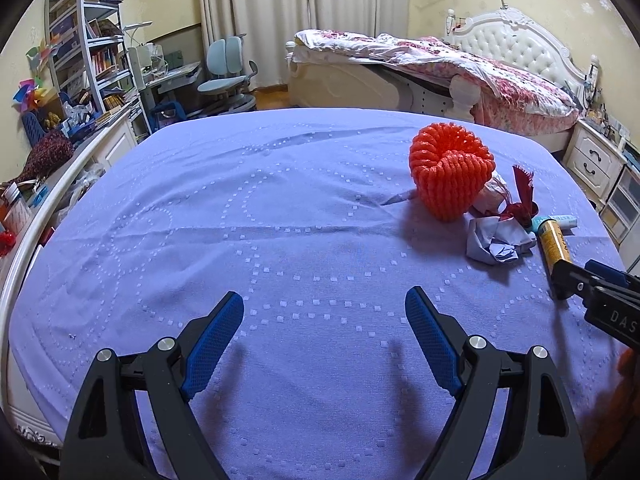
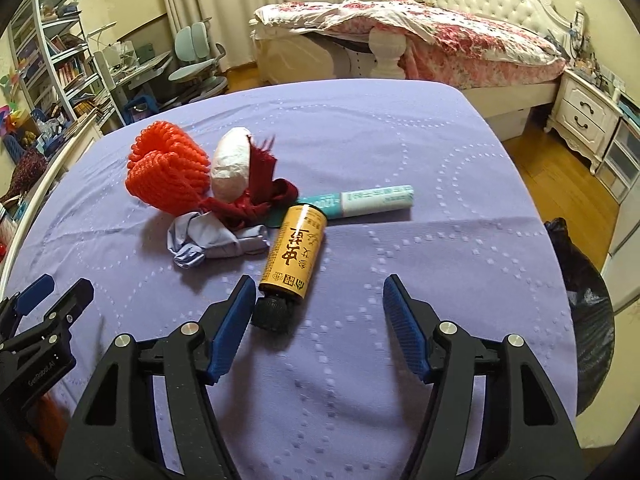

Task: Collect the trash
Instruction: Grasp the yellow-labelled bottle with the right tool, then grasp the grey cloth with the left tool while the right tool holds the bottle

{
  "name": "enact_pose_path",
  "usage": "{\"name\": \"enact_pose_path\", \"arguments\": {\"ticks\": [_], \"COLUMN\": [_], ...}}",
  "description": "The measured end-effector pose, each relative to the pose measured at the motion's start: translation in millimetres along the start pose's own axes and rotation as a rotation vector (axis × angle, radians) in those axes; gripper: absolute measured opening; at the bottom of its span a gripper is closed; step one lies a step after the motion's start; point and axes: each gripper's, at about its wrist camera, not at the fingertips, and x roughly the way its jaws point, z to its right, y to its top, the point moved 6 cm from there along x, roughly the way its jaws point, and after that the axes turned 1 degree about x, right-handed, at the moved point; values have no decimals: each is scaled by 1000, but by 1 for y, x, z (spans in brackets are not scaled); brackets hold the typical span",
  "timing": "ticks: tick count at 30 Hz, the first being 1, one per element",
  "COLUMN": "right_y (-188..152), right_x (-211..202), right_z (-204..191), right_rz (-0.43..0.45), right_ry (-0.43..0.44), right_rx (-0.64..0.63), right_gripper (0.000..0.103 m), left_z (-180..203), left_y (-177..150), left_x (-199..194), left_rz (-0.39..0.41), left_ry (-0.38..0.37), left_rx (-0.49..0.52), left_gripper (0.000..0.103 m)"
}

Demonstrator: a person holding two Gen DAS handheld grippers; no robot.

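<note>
A pile of trash lies on the purple bedspread (image 2: 400, 140): an orange foam net (image 2: 170, 172), a white wad (image 2: 232, 164), a dark red rag (image 2: 260, 196), crumpled pale paper (image 2: 216, 242), a teal-and-white tube (image 2: 372, 200) and a yellow bottle (image 2: 294, 252) lying on its side. My right gripper (image 2: 320, 284) is open; the bottle's black cap (image 2: 270, 314) lies just beside its left finger, the other finger well clear. My left gripper (image 1: 325, 298) stands open over bare cloth, left of the net (image 1: 450, 172) and paper (image 1: 498, 242).
A black trash bag (image 2: 588, 312) stands off the bed's right edge on the wooden floor. Beyond lie a second bed (image 2: 440, 40) and a white nightstand (image 2: 584, 116). A bookshelf (image 1: 88, 40), desk and chair (image 1: 226, 76) fill the far left.
</note>
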Motion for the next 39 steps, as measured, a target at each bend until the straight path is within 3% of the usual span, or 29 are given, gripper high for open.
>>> {"name": "enact_pose_path", "arguments": {"ticks": [5, 8, 17, 32, 39], "right_y": [6, 12, 6, -2, 0], "right_x": [1, 4, 9, -5, -5], "right_z": [1, -1, -1, 46, 57], "right_rz": [7, 5, -23, 5, 9], "right_ry": [5, 15, 47, 13, 36], "right_rx": [6, 1, -23, -11, 6], "right_gripper": [63, 48, 23, 23, 23], "left_z": [6, 11, 23, 76, 108], "left_y": [-1, -2, -1, 6, 17], "left_x": [-1, -1, -1, 0, 9], "left_rz": [1, 3, -1, 2, -1], "left_ry": [-14, -16, -36, -127, -155], "left_rx": [5, 18, 29, 95, 136], "left_gripper": [83, 83, 83, 83, 83]}}
